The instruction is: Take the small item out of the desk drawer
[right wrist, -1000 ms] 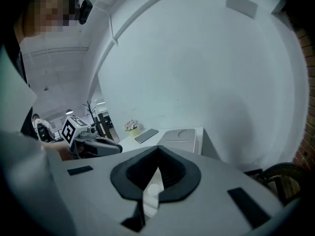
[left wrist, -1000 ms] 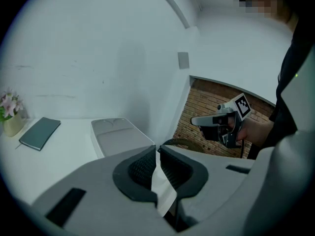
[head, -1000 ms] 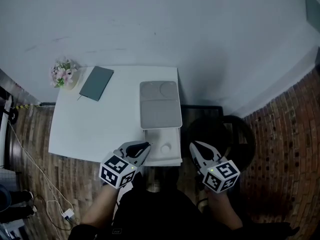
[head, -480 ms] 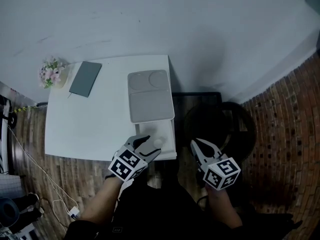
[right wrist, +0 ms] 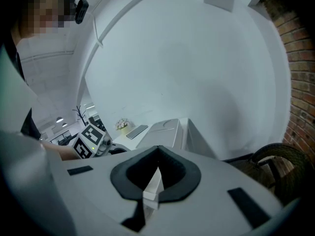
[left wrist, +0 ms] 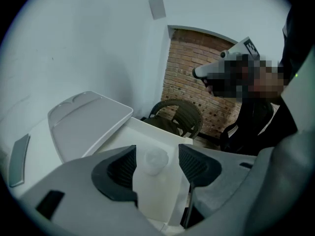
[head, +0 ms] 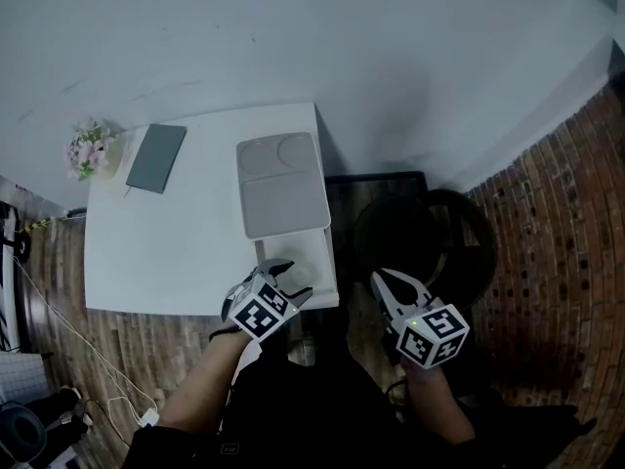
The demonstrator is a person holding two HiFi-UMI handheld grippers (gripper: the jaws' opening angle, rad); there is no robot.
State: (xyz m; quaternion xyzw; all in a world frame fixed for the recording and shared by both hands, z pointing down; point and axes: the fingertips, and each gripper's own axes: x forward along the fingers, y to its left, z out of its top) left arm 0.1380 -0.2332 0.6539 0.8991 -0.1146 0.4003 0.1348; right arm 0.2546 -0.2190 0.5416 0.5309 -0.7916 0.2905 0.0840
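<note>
1. Left gripper view: the left gripper is released, its jaws opening, with the two dark pads standing apart over the open drawer.
2. The small item, a pale round-topped piece, sits in the gap between those pads and a little beyond their tips. Neither pad presses on it.
3. The item lies inside the drawer, near its front end, below the edge of the grey tray that rests on the white desk.
4. In the head view the left gripper reaches into the drawer from the desk's front edge, and its marker cube hangs just outside the drawer.
5. The right gripper is clenched, its pads meeting at the tips with nothing gripped. It is held to the right of the drawer, apart from it, in front of the dark chair.
6. One second ago the left gripper's jaws were pressed together at the drawer's front left corner, short of the item. Now they are spread and lie around it.
7. The right gripper keeps the same place and the same closed pose as before.
</note>
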